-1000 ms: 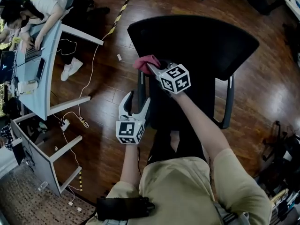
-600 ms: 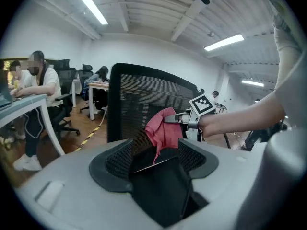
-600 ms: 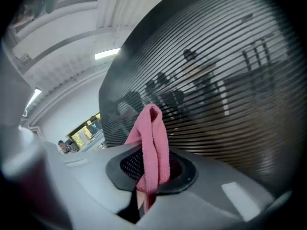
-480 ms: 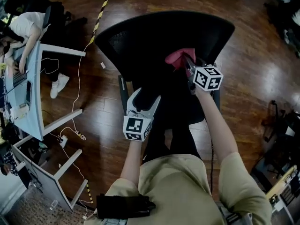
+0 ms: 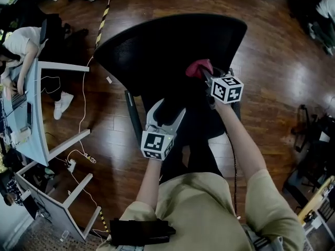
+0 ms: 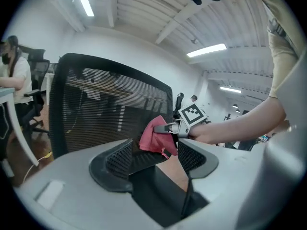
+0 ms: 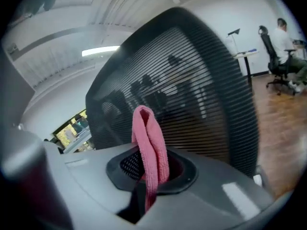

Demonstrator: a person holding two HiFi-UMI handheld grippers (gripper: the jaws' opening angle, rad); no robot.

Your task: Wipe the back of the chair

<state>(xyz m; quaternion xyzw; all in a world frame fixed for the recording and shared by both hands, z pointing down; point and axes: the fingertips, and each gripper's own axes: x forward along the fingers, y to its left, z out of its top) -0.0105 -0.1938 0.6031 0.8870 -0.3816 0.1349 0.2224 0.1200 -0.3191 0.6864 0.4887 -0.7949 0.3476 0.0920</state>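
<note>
- Holds a pink cloth (image 7: 149,147) in the right gripper (image 5: 204,75), jaws clamped on its lower part, with a doubled loop standing up above them.
- Carries the left gripper (image 5: 168,110) nearer the body in the head view, jaws apart and nothing between them.
- Puts the cloth at the black mesh chair back (image 5: 172,41), toward its right edge in the head view.
- Likely handles as soft, light and limp. Flops and bunches easily, so best pinched low as now, with plenty of loop left free to press flat on the mesh.
- Probably gives a little under pressure, being mesh stretched on a stiff frame. May well swivel or roll if pushed hard, so worth steadying at the frame edge with the free jaws.
- Cannot tell whether the cloth actually touches the mesh or sits just off it.
- Hides most of the seat and all of the base beneath arms and body in the head view, and cuts off the back's lower edge in both gripper views.
- Shows no dust or marks on the dark mesh, so no telling which part still needs wiping.
</note>
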